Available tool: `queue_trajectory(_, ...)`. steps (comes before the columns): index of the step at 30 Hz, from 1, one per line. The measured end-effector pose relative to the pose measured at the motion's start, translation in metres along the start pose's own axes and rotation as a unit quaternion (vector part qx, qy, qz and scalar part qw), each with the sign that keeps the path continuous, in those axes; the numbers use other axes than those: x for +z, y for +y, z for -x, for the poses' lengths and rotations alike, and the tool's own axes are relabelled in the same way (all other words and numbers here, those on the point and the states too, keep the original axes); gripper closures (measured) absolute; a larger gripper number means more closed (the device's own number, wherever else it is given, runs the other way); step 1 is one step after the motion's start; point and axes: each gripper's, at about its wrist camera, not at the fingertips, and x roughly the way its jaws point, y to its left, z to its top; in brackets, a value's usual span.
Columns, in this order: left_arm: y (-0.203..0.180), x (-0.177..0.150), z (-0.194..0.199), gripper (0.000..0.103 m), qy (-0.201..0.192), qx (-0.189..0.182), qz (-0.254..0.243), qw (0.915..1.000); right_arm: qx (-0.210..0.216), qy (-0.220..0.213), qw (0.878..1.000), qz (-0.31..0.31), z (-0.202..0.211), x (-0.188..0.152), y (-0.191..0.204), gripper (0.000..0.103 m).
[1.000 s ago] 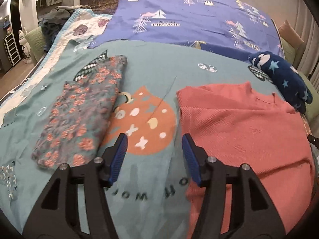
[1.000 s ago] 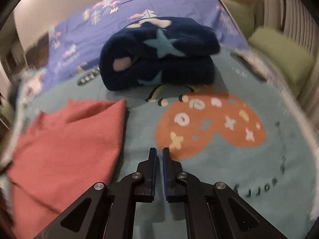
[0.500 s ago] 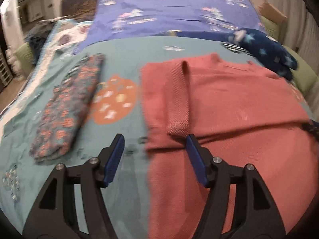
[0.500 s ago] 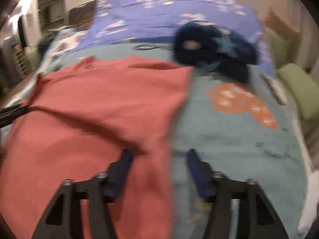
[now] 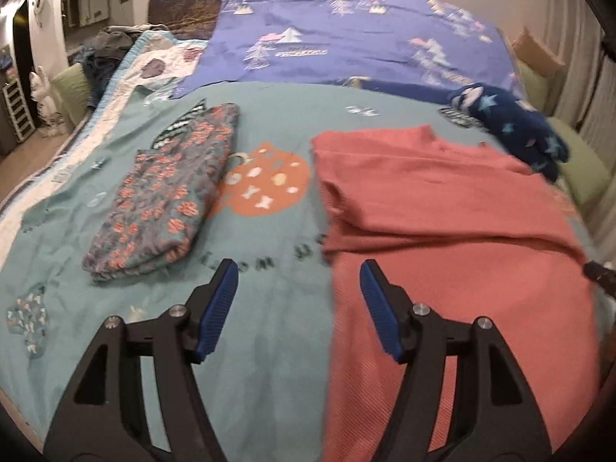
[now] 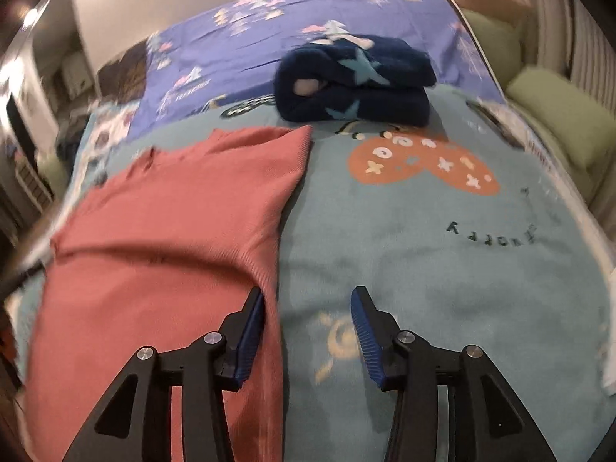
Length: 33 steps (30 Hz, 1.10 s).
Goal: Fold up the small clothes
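A coral knit sweater lies spread on the teal blanket, sleeves folded in, a crease across its middle. It also shows in the right wrist view. My left gripper is open and empty, straddling the sweater's left edge near the hem. My right gripper is open and empty, straddling the sweater's right edge. A folded floral garment lies to the left. A folded navy star fleece lies at the far right.
A purple sheet covers the bed's far half. Green cushions line the right bed edge. A pile of clothes and a shelf stand at far left.
The right gripper went from shut to open and swung left to the sweater's right edge. Both cameras moved; the sweater's left sleeve, lying visibly on top half a second ago, is no longer distinct.
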Motion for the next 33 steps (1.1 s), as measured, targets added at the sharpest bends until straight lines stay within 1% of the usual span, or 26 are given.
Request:
queue_trajectory(2, -0.008, -0.007, 0.011, 0.036, -0.001, -0.017, -0.007, 0.9998, 0.017, -0.009, 1.000, 0.005, 0.018, -0.009, 0.004, 0.057)
queue_trajectory(5, -0.024, -0.027, 0.030, 0.036, 0.000, -0.048, -0.031, 0.9984, 0.052, -0.025, 0.998, 0.011, 0.049, -0.026, 0.013, 0.057)
queue_trajectory(8, -0.032, -0.054, 0.046, 0.033, 0.011, -0.062, -0.054, 0.9966, 0.087, -0.012, 0.996, 0.005, 0.068, -0.052, 0.013, 0.057)
queue_trajectory(12, -0.029, -0.089, 0.065, 0.033, 0.025, -0.061, -0.075, 0.9950, 0.086, 0.007, 0.996, -0.018, 0.080, -0.091, -0.003, 0.057)
queue_trajectory(14, -0.024, -0.104, 0.072, 0.033, 0.032, -0.059, -0.075, 0.9949, 0.092, 0.012, 0.995, -0.037, 0.087, -0.107, -0.012, 0.057)
queue_trajectory(16, -0.018, -0.116, 0.077, 0.033, 0.040, -0.057, -0.064, 0.9955, 0.101, 0.009, 0.994, -0.049, 0.096, -0.121, -0.017, 0.057)
queue_trajectory(19, -0.011, -0.134, 0.086, 0.031, 0.051, -0.076, -0.042, 0.9949, 0.116, 0.004, 0.992, -0.056, 0.110, -0.143, -0.017, 0.057)
queue_trajectory(20, -0.011, -0.141, 0.092, 0.028, 0.049, -0.081, -0.040, 0.9947, 0.120, 0.005, 0.991, -0.057, 0.113, -0.149, -0.017, 0.057)
queue_trajectory(21, -0.010, -0.145, 0.096, 0.026, 0.049, -0.085, -0.042, 0.9944, 0.125, 0.006, 0.990, -0.059, 0.118, -0.158, -0.016, 0.057)
queue_trajectory(24, -0.009, -0.162, 0.110, 0.025, 0.049, -0.096, -0.045, 0.9932, 0.135, 0.005, 0.989, -0.063, 0.132, -0.183, -0.014, 0.057)
queue_trajectory(27, -0.006, -0.177, 0.120, 0.025, 0.050, -0.104, -0.052, 0.9920, 0.154, 0.002, 0.986, -0.068, 0.144, -0.205, -0.013, 0.057)
queue_trajectory(30, -0.006, -0.185, 0.128, 0.025, 0.050, -0.109, -0.061, 0.9909, 0.168, 0.005, 0.983, -0.077, 0.147, -0.218, -0.014, 0.057)
queue_trajectory(33, -0.006, -0.192, 0.135, 0.026, 0.051, -0.133, -0.063, 0.9879, 0.186, 0.007, 0.978, -0.089, 0.146, -0.224, -0.014, 0.057)
